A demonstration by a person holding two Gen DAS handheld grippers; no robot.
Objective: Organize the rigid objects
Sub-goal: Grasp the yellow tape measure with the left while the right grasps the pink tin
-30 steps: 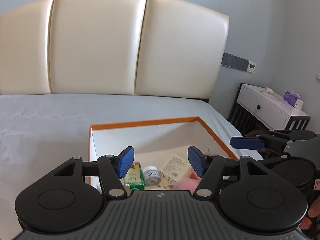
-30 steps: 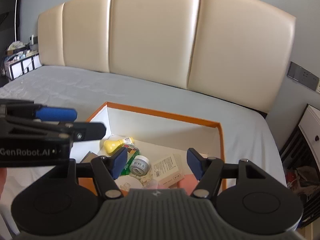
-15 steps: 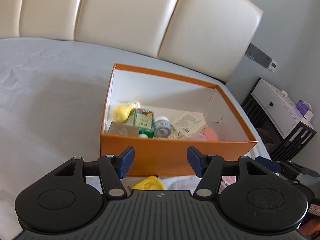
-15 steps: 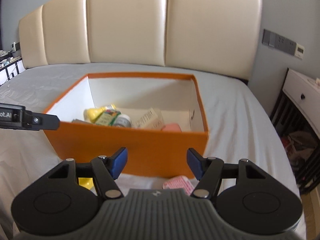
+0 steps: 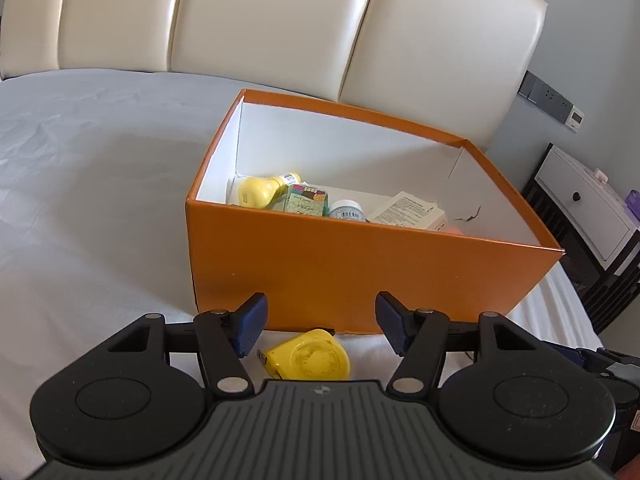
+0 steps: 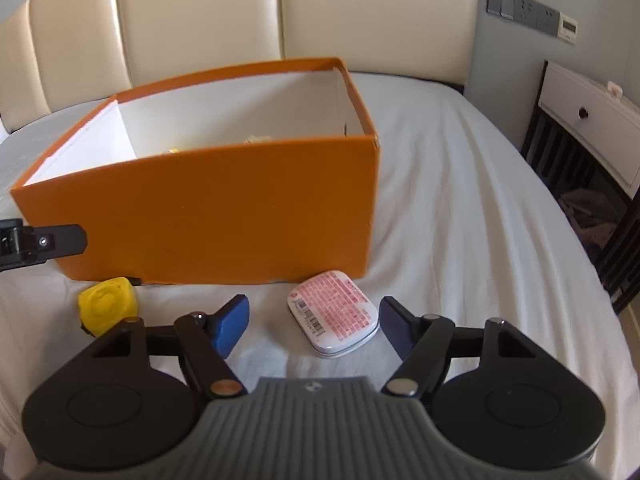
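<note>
A home bedroom: a bed [image 5: 88,184] with a pale grey sheet backs onto a cream padded headboard [image 5: 260,16], a white-drawered nightstand [image 6: 592,120] stands beside it, and wall switches [image 6: 520,8] sit on the grey wall above.

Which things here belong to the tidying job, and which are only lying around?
Job: orange box; yellow tape measure; pink-labelled tin; items already in the box, e.g. yellow bottle.

Lying about: white nightstand; headboard; wall switches.

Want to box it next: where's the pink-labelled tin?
Right wrist view: the tin lies on the bedsheet beside the orange box's near right corner.
</note>
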